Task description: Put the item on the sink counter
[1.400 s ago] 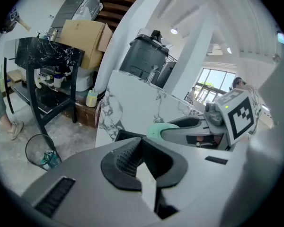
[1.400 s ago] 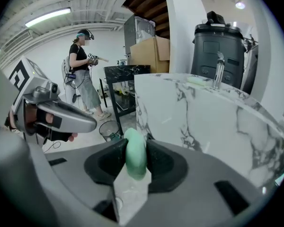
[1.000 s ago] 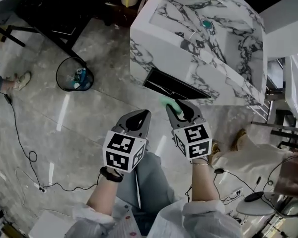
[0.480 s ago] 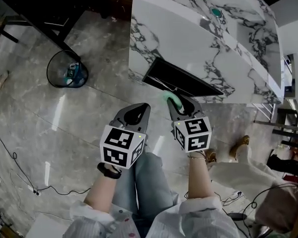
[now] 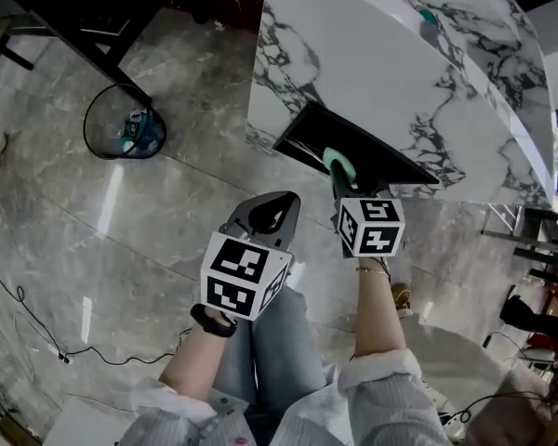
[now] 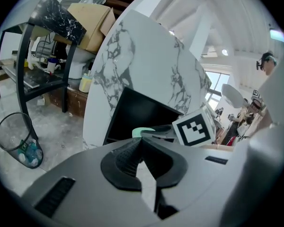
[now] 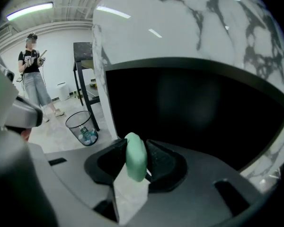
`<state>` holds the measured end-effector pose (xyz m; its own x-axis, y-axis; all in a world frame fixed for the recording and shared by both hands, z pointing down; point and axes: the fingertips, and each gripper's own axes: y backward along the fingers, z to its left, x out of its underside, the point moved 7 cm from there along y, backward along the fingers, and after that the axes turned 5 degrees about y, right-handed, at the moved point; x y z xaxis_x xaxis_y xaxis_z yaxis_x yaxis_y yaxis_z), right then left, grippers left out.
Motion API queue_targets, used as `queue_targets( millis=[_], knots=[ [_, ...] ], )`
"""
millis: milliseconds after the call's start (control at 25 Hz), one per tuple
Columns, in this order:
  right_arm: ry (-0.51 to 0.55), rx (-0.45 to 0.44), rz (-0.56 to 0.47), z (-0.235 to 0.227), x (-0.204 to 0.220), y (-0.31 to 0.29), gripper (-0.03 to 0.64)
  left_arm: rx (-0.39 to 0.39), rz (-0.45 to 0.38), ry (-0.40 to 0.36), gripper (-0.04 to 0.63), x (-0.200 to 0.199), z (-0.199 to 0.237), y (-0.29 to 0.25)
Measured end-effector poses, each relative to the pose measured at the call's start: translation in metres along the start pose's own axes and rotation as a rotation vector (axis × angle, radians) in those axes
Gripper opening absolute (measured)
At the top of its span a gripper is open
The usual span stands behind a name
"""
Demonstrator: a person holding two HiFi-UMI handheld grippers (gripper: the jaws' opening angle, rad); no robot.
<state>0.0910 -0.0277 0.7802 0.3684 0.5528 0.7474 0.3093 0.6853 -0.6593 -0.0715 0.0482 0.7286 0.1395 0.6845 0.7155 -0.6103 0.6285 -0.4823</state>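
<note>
Jaws of our right gripper pinch a mint-green, smooth oval bar by its two flat sides, and the bar stands on edge between the black ribbed pads with its rounded end sticking out past them. From the head view we see the same bar poking out ahead of the right gripper, just in front of the black rectangular recess cut into the front of the white, grey-veined marble sink counter. The bar is held in the air below the counter's top, not resting on it. In the right gripper view that recess fills most of the space straight ahead.

Our left gripper hangs beside the right one, a little nearer to us and apart from it. In its own view its jaws are pressed together at the tips with nothing between them.

On the grey polished stone floor to the left stands a black wire-mesh waste basket with some rubbish in the bottom, next to the leg of a black metal-framed table. A thin black cable trails across the floor at the far left. A person stands well back in the right gripper view.
</note>
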Motion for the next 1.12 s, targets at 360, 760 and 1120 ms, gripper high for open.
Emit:
queue_targets(
  millis=[360,760,1120],
  knots=[
    [-0.119,-0.005,0.001,-0.031,0.007,-0.046,0.135,-0.011,-0.005,-0.007,0.015,-0.002,0.009,-0.01],
    [-0.105,0.066,-0.014,-0.04,0.018,-0.058,0.158,-0.018,-0.04,0.006,0.015,-0.009,0.014,-0.015],
    [0.008,0.198,0.046,-0.053,0.017,-0.061,0.215,-0.021,-0.042,0.012,0.015,-0.016,0.013,-0.013]
  ],
)
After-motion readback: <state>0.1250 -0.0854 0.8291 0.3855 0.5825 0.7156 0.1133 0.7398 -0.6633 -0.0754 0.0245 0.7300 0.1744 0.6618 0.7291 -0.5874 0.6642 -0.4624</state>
